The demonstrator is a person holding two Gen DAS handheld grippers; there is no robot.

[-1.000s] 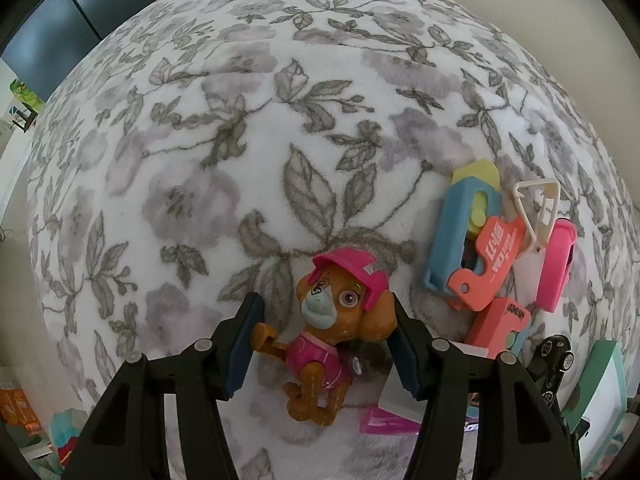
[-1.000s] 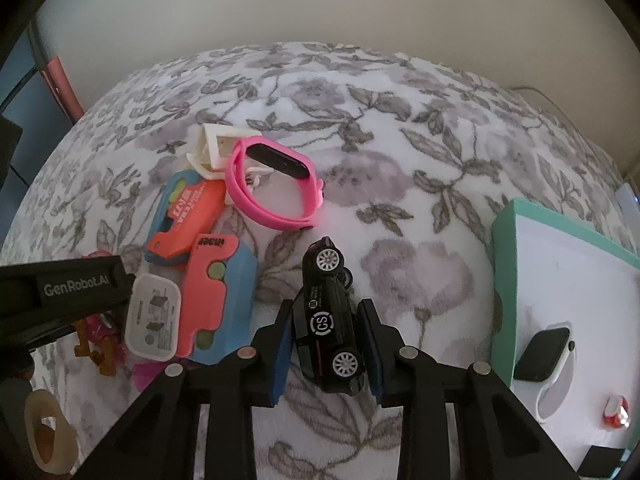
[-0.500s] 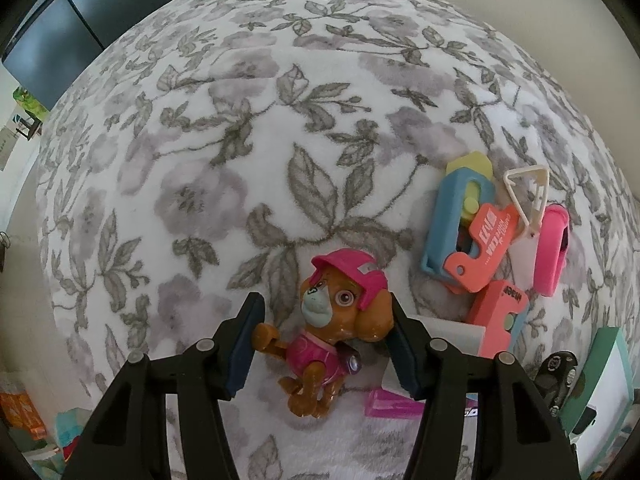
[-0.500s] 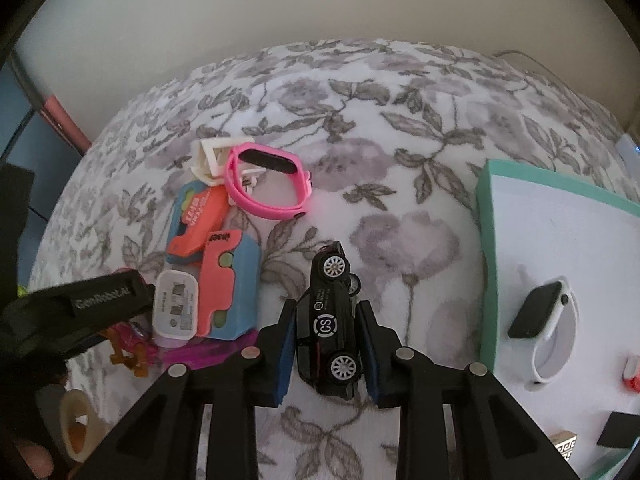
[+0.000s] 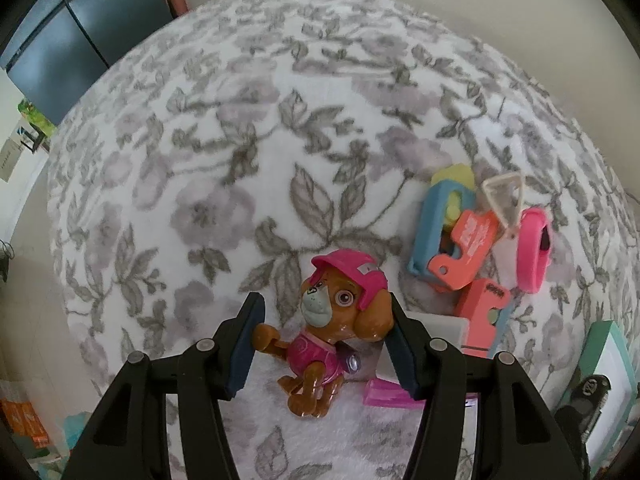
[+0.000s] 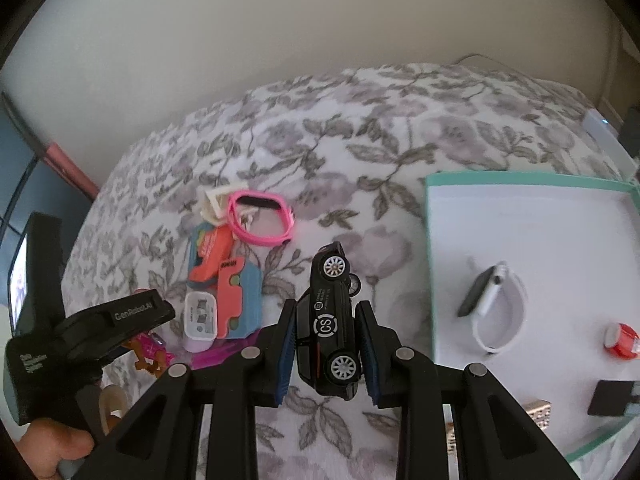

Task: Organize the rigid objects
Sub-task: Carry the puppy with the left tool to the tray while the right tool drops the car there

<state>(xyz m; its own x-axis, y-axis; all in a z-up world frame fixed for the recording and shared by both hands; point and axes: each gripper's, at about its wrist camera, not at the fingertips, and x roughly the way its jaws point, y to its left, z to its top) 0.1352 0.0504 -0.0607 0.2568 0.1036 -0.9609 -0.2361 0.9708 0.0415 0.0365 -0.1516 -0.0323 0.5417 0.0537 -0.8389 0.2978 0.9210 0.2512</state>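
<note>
My left gripper (image 5: 322,350) is shut on a brown puppy figure (image 5: 332,332) with a pink helmet, its pads touching the paw and ear, held just above the floral blanket (image 5: 224,184). My right gripper (image 6: 326,350) is shut on a black toy car (image 6: 332,320) and holds it on its side above the blanket, left of a white tray with a teal rim (image 6: 430,264). The left gripper's body (image 6: 100,320) shows in the right wrist view with the puppy's legs (image 6: 150,356) below it.
A pile of toys lies on the blanket: a pink wristband (image 6: 260,220), orange and blue plastic pieces (image 6: 230,276), a white charger (image 6: 200,316), a cream clip (image 6: 216,204). The tray holds a white smartwatch (image 6: 490,304), a red-white item (image 6: 622,338), a black square (image 6: 608,398).
Both grippers have lifted with their toys. The right gripper has carried the car up and toward the tray, which now fills more of its view.
</note>
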